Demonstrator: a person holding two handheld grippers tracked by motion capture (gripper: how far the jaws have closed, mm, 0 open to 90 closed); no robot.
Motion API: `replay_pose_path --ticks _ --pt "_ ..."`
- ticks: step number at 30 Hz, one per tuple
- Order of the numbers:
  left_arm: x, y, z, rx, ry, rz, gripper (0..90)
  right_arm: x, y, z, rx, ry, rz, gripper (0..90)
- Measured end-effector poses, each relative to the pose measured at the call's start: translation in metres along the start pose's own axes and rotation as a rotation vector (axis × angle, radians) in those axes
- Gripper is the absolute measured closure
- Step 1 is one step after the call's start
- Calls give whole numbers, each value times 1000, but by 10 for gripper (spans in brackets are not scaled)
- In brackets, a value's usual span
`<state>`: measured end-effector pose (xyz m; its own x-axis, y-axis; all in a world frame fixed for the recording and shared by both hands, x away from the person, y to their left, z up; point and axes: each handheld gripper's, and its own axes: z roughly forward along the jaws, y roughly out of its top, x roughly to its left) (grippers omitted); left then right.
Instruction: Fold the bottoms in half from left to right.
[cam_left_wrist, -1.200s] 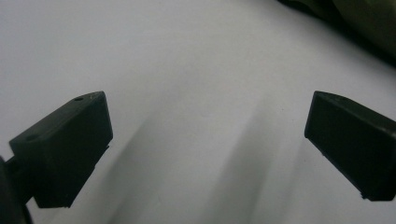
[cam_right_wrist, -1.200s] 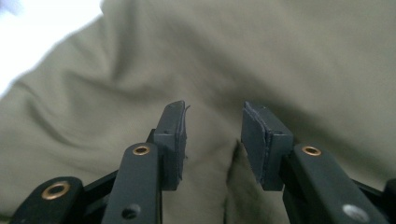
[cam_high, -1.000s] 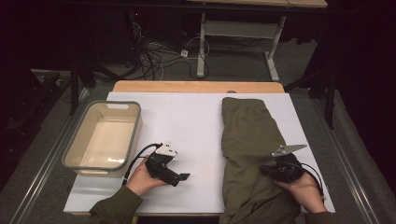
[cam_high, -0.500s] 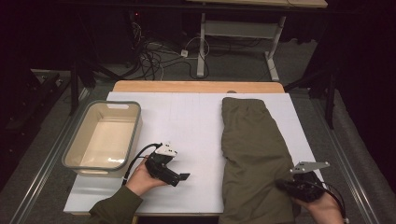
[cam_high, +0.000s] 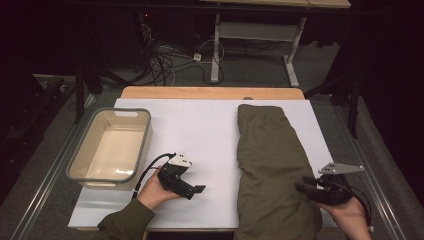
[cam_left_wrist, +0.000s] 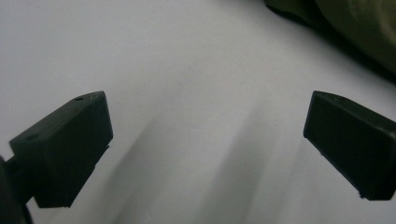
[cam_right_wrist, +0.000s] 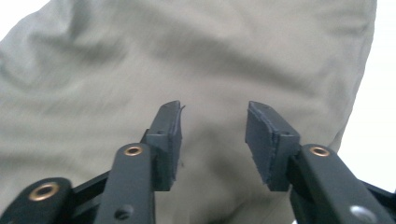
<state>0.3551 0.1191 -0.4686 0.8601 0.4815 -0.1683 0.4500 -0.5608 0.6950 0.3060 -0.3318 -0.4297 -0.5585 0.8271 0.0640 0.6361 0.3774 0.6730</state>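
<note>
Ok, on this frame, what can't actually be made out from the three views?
- Olive garment, high view: its near end runs off the bottom edge, so its type stays unclear.
- Right gripper, high view: too small to judge whether its jaws touch the cloth; the right gripper view shows them open above it.
- Plastic bin, high view: the near wall hides the inside corner.
- Left gripper view: garment blurred, cut by the top edge.

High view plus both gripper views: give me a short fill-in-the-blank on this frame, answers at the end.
1. The folded olive-green cloth garment lies on the ___ half of the white table mat.
2. The cream plastic bin holds ___.
3. The right gripper has its jaws ___ above the garment.
4. The left gripper points toward the ___.

Missing: right; nothing; open; garment
</note>
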Motion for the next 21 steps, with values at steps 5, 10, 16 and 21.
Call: replay_pose_path --ticks 5,10,16,21 --pt "-3 6 6 0 -16 -2 32 -20 16 16 -7 -40 38 526" --pt "-9 20 15 -13 -34 -3 55 -36 22 28 9 -84 65 511" --pt "-20 45 27 -33 -59 26 83 -54 20 35 30 -131 111 487" --pt "-26 70 35 -72 -83 25 114 -64 10 37 50 -140 143 474"
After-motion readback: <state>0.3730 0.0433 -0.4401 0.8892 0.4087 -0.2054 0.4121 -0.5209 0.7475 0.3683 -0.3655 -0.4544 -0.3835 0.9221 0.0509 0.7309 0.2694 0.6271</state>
